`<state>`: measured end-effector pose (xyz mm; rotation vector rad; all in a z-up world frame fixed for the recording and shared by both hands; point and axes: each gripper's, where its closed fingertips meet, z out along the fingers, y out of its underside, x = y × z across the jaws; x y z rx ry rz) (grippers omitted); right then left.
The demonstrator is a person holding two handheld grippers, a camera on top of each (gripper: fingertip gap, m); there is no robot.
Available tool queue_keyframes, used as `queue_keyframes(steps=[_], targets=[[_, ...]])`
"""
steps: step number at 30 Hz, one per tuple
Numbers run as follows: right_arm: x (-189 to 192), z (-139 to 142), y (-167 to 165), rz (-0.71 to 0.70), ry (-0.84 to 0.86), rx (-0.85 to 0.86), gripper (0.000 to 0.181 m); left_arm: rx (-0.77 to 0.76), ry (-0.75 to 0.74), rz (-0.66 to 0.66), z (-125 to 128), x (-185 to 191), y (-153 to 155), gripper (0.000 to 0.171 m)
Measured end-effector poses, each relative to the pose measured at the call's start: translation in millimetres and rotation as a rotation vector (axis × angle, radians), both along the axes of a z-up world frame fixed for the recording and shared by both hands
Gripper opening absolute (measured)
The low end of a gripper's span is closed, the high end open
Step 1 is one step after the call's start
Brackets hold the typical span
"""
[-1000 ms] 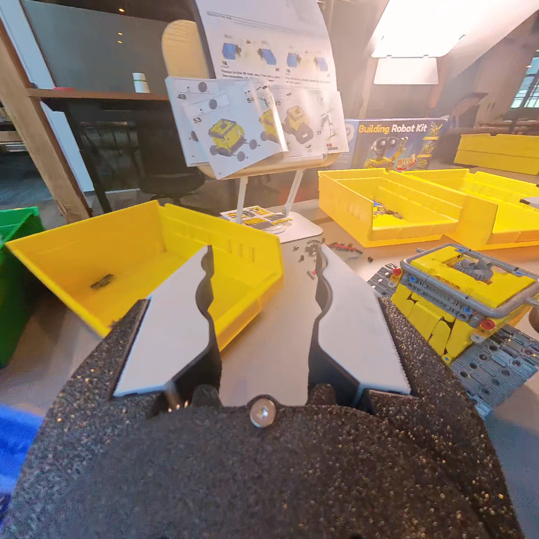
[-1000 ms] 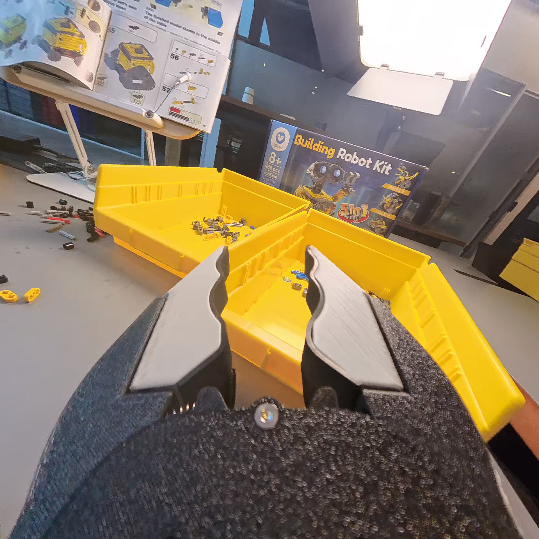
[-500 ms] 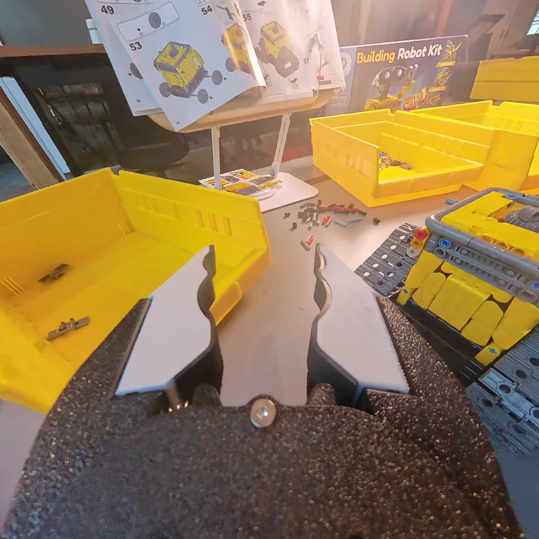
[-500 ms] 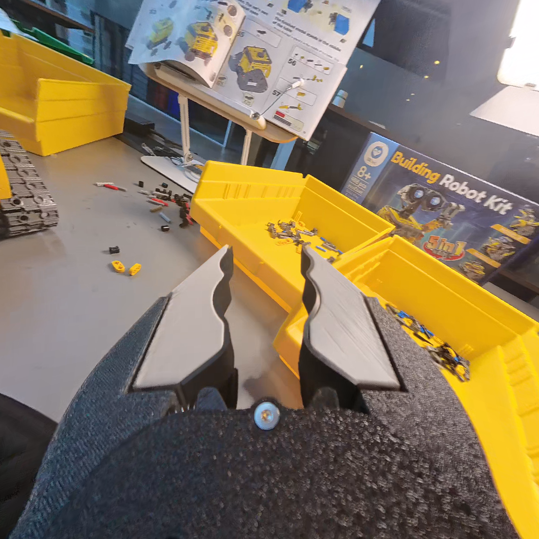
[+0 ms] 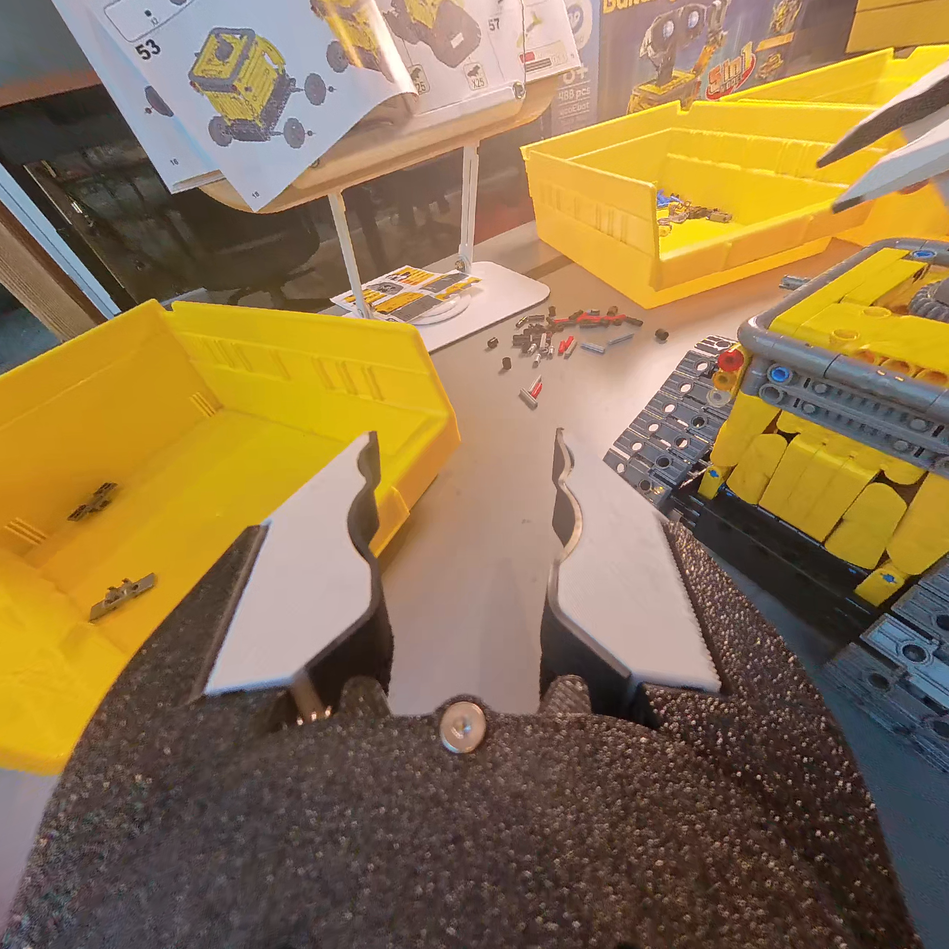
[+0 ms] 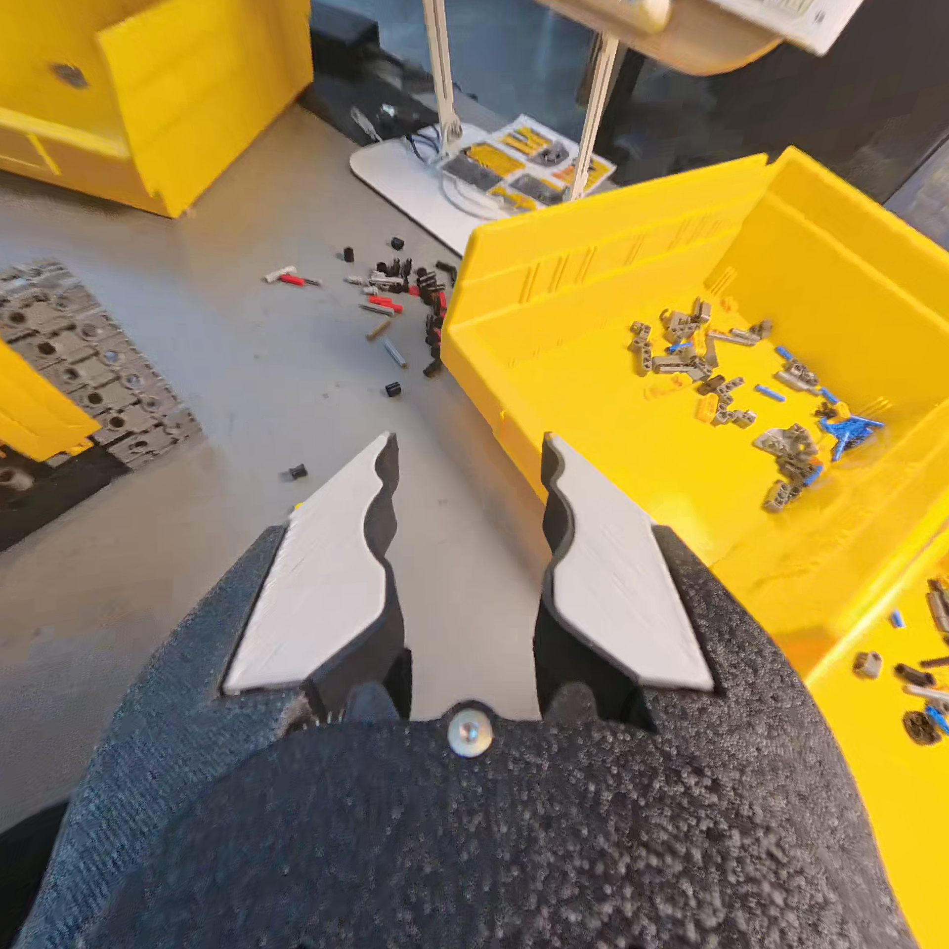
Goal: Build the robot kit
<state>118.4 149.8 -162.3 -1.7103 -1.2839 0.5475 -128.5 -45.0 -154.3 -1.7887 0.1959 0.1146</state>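
My left gripper (image 5: 466, 441) is open and empty above the grey table (image 5: 482, 503). It sits between a yellow bin (image 5: 215, 426) on its left and a yellow and grey brick-built vehicle (image 5: 832, 441) on its right. The bin holds two small grey parts (image 5: 122, 595). My right gripper (image 6: 468, 441) is open and empty over the table (image 6: 246, 369), beside a yellow bin (image 6: 590, 411) with several grey and blue parts (image 6: 719, 369). A scatter of small black and red pins (image 6: 405, 298) lies ahead of it; it also shows in the left wrist view (image 5: 560, 334).
A stand (image 5: 477, 292) holds an instruction booklet (image 5: 246, 87) at the back. A kit box (image 5: 683, 56) stands behind the far yellow bin (image 5: 667, 205). The right gripper's fingers (image 5: 893, 149) show at the top right of the left wrist view. The vehicle's grey track (image 6: 92, 369) lies left.
Both grippers have tilted down and moved closer to the table. The right gripper has swung left from the bins toward the loose pins and has opened wider. The left stays open.
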Motion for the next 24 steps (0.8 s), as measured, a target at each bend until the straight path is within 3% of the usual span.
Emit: queue_keyframes(steps=[4,8,11,14,19,24], targets=[[-32.0,12.6,47.1,-0.028,-0.091,0.001,0.053,0.016,-0.009,-0.001,2.9,-0.3,-1.6,0.065],[-59.3,34.2,142.3,-0.141,-0.134,-0.041,0.049,0.023,-0.020,-0.009,4.5,0.1,-2.4,0.065],[-62.5,4.5,218.9,-0.312,-0.120,-0.197,0.049,0.051,-0.034,-0.014,9.5,-0.5,-5.6,0.064],[-67.3,-29.3,262.7,-0.382,-0.113,-0.296,0.048,0.086,-0.069,-0.021,15.5,-2.4,-9.8,0.062],[-65.0,-65.7,290.1,-0.443,-0.214,-0.383,0.043,0.095,-0.110,-0.036,17.3,-3.5,-11.1,0.061],[-64.8,-76.5,293.7,-0.449,-0.228,-0.443,0.036,0.083,-0.100,-0.061,15.8,1.1,-10.6,0.061]])
